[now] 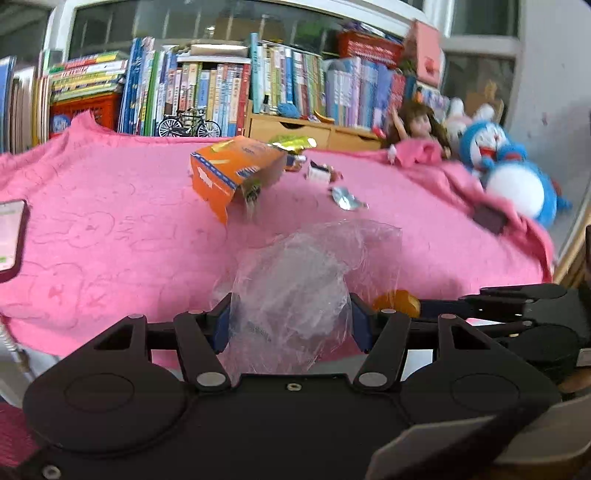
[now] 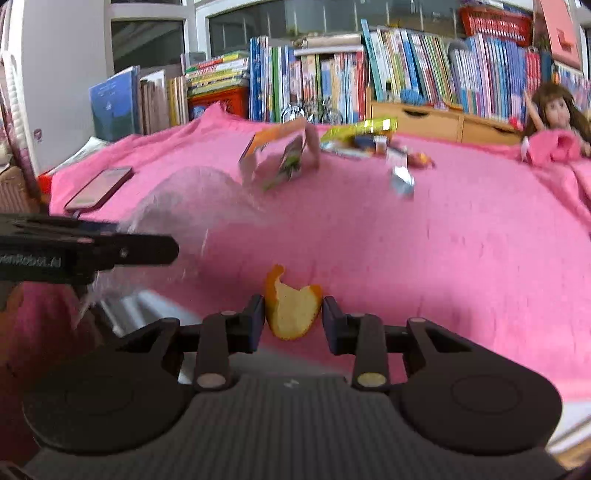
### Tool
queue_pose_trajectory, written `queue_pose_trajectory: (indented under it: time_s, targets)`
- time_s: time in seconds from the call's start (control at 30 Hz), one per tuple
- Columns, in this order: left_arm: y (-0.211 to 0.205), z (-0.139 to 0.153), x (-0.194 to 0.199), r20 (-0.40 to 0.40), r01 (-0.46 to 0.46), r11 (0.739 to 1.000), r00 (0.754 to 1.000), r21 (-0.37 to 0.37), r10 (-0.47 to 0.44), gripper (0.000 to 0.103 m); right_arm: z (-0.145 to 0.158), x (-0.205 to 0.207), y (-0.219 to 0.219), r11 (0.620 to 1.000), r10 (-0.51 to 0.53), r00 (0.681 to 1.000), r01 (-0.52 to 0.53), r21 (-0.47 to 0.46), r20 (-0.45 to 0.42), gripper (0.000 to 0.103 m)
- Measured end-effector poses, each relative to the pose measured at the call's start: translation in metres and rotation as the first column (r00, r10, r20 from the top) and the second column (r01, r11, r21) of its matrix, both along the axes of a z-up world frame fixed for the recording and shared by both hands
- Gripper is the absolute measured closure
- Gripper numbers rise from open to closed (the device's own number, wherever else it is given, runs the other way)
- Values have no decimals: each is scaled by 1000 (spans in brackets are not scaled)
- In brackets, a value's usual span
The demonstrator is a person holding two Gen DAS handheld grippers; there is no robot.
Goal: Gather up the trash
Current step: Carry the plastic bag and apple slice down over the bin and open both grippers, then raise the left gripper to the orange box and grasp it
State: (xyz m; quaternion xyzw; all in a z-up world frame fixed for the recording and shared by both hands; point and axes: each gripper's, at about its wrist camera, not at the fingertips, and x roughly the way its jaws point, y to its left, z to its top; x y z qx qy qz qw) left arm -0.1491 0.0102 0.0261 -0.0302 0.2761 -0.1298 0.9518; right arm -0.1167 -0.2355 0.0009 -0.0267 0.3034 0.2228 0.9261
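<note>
Two tongs level over pink cloth (image 2: 443,240): left tongs (image 1: 290,321) around clear bag (image 1: 303,280), right tongs (image 2: 293,314) around peel (image 2: 291,310).

You get bright, even daylight from the windows (image 1: 229,22) behind the books (image 1: 207,92), with soft, faint shadows. Both views bend strongly at the edges. Motion blur smears the box (image 2: 277,158), wrappers (image 2: 369,140) and clear bag (image 1: 295,295).

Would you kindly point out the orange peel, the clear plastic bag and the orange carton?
orange peel (image 2: 293,314): right wrist view, pale inner side.
clear plastic bag (image 1: 295,295): left wrist view, crumpled middle.
orange carton (image 1: 231,168): left wrist view, top face.
</note>
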Motion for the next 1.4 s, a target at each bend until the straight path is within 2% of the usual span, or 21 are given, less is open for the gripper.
queue_pose_trajectory:
  time_s: [0.17,0.3,0.43,0.57,0.7,0.8,0.87,0.93,1.03,1.3,1.4]
  targets:
    - [-4,-13,-21,-88,74,997,993,0,-73,44,-25,-20,-6,1000,-25,995,25,-3,-98,64]
    - [-9,-35,-22,-179,65,998,982,21,-61,44,-49,-23,-8,999,-43,985,39,-31,-167,64]
    - [-12,-65,-12,-297,53,998,954,46,-37,44,-71,-20,-5,999,-38,972,29,-39,-233,64]
    - [-12,-96,-3,-413,44,997,911,65,-13,44,-86,-17,2,998,-31,962,14,-62,-270,63]
    - [-12,-119,-1,-488,40,997,873,72,0,44,-93,-16,8,997,-22,957,0,-76,-289,61]
    - [-13,-125,-1,-503,45,996,864,80,1,41,-95,-13,9,997,-17,954,-6,-77,-300,57]
    - [-14,-126,2,-508,42,996,861,85,7,39,-95,-11,10,997,-17,953,-7,-78,-303,45]
    - [-15,-125,4,-512,35,995,859,89,15,33,-95,-10,10,997,-13,954,-12,-79,-299,39]
    - [-19,-125,12,-523,24,995,852,96,30,25,-94,-6,12,997,-3,953,-20,-75,-302,36]
    - [-19,-120,14,-510,12,994,859,105,44,21,-91,-6,10,997,-6,956,-18,-78,-292,32]
    - [-17,-112,14,-488,10,995,872,103,42,20,-87,-6,9,997,-6,959,-15,-74,-282,32]
